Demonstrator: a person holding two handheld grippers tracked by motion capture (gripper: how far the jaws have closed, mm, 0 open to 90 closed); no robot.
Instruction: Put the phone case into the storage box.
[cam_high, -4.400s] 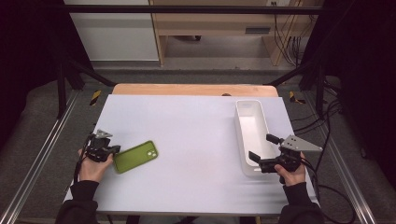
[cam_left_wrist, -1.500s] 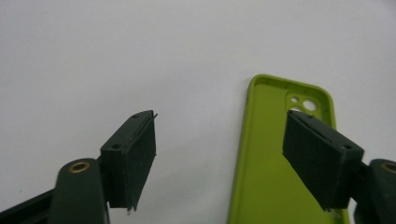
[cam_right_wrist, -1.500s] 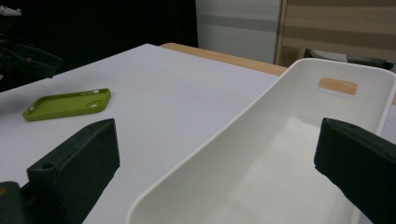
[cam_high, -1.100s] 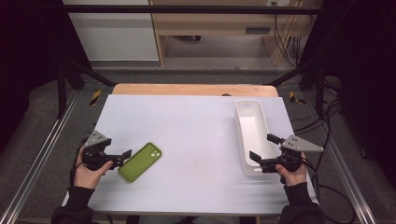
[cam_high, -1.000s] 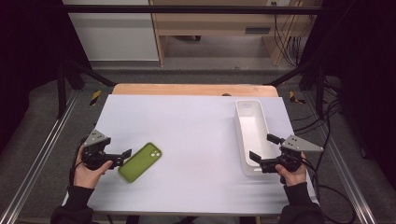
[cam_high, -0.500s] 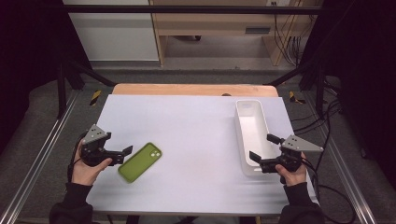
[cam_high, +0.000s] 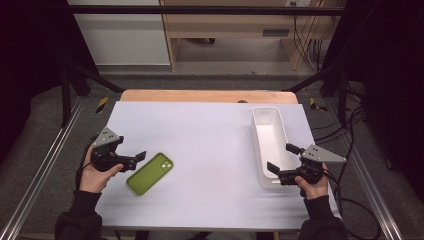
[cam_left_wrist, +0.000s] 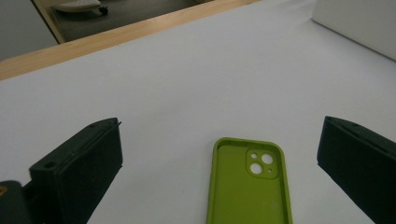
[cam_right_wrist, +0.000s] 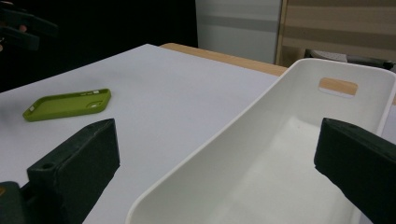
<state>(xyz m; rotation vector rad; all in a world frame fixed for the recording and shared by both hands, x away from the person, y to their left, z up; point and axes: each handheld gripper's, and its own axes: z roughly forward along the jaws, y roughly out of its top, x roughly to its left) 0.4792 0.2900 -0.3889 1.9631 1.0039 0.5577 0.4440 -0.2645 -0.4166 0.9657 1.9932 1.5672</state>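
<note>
A green phone case (cam_high: 150, 173) lies inside-up on the white table (cam_high: 210, 130), left of centre, with its camera cut-out at the far end. My left gripper (cam_high: 131, 152) hovers open just left of the case, a little above the table. In the left gripper view the case (cam_left_wrist: 247, 186) lies between and just beyond the wide-apart jaws of that gripper (cam_left_wrist: 222, 135), touching neither. My right gripper (cam_high: 280, 158) stands open at the near end of a long white bin (cam_high: 270, 145), its jaws astride the bin's wall. The bin (cam_right_wrist: 280, 177) looks empty in the right gripper view.
A wooden strip (cam_high: 210, 96) runs along the table's far edge. Metal frame rails (cam_high: 45, 165) flank the table, and cables (cam_high: 350, 130) trail at the right. The right gripper view also catches the case (cam_right_wrist: 70, 105) and the left gripper (cam_right_wrist: 23, 28) far off.
The case has turned to a steeper diagonal and the left gripper has drawn back from its end and risen slightly. The right gripper and bin have stayed put.
</note>
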